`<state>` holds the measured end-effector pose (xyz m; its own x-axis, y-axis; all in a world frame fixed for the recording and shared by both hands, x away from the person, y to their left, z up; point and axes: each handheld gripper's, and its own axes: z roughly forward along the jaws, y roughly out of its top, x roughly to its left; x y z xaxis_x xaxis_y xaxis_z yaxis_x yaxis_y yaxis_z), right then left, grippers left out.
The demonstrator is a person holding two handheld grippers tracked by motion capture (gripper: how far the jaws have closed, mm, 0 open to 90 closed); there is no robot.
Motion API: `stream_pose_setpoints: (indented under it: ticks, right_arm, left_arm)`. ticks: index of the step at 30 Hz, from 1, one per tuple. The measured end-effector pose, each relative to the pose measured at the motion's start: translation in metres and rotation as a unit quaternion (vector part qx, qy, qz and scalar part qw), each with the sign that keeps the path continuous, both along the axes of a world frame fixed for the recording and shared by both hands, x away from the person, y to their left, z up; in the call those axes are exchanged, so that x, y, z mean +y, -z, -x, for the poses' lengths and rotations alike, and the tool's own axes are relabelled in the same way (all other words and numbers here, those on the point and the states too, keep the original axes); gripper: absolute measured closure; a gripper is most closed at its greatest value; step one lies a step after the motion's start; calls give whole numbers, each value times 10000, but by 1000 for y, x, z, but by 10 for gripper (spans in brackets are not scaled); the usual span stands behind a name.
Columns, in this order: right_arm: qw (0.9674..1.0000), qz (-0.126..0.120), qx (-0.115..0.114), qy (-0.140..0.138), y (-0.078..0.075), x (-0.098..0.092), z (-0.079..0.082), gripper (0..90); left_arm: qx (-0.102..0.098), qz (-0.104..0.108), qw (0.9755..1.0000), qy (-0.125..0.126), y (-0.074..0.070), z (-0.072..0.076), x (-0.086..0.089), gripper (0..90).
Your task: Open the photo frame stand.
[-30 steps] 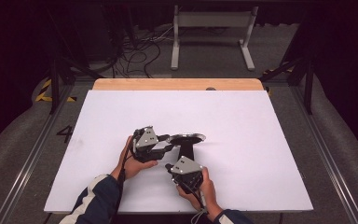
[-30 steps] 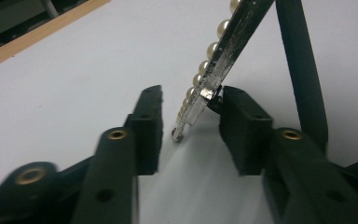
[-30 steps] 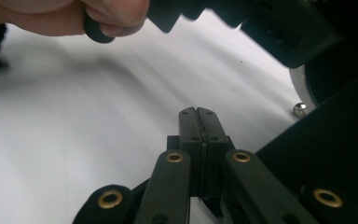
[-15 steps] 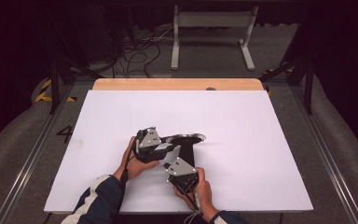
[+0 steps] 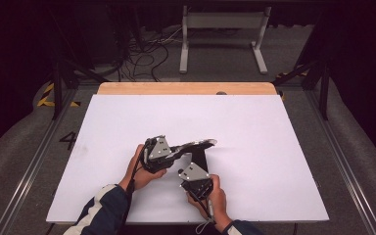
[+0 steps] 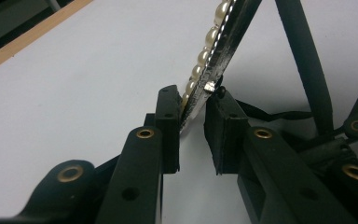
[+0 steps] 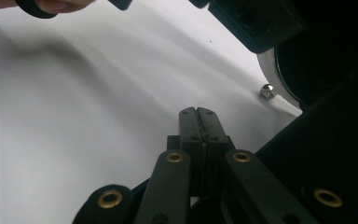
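A small round frame [image 5: 199, 145] with a pearl-beaded rim [image 6: 204, 50] is held up off the white table, tilted. My left gripper [image 5: 177, 149] has its jaws on the frame's lower edge [image 6: 214, 79]. One pad presses the pearl side and the other the dark back, and the jaws have just been closing on it. A black strut [image 6: 303, 60] runs down behind the frame. My right gripper [image 5: 199, 160] sits just below the frame and points at its back. In the right gripper view its jaws [image 7: 197, 114] are pressed together with nothing between them, and the frame's silver rim [image 7: 279, 95] is at the right.
The white table top [image 5: 274, 147] spreads wide on all sides of the hands, with a wooden strip [image 5: 186, 88] along its far edge. Beyond it on the floor stand a metal rack [image 5: 220, 29] and loose cables [image 5: 147, 54]. Rails [image 5: 342, 161] run along both sides.
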<state>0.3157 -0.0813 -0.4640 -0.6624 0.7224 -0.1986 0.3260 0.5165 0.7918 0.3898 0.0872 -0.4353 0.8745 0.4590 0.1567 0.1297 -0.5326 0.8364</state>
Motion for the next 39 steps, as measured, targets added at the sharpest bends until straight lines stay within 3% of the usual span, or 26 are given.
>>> stream_pose_setpoints:
  ticks: [15,20,22,25,32,39]
  right_arm:
    - [9999,-65,54,72,-1,-1,0,900]
    - [9999,-121,33,87,-1,-1,0,900]
    - [9999,-97,30,111,0,-1,-1,900]
    - [9998,-152,92,121,-1,-4,-1,900]
    - [9988,-356,315,143,-5,-15,0,900]
    - [9983,-383,401,151,-7,-22,-1,900]
  left_arm:
    - [5,-7,10000,21,0,0,0,769]
    - [35,81,10000,15,2,-1,1,763]
    - [-16,-69,10000,-54,6,-1,-2,758]
    - [106,-60,9999,-111,13,-3,-6,732]
    - [39,-182,9998,-69,12,-1,-6,785]
    - [22,-274,9996,-16,10,1,-7,793]
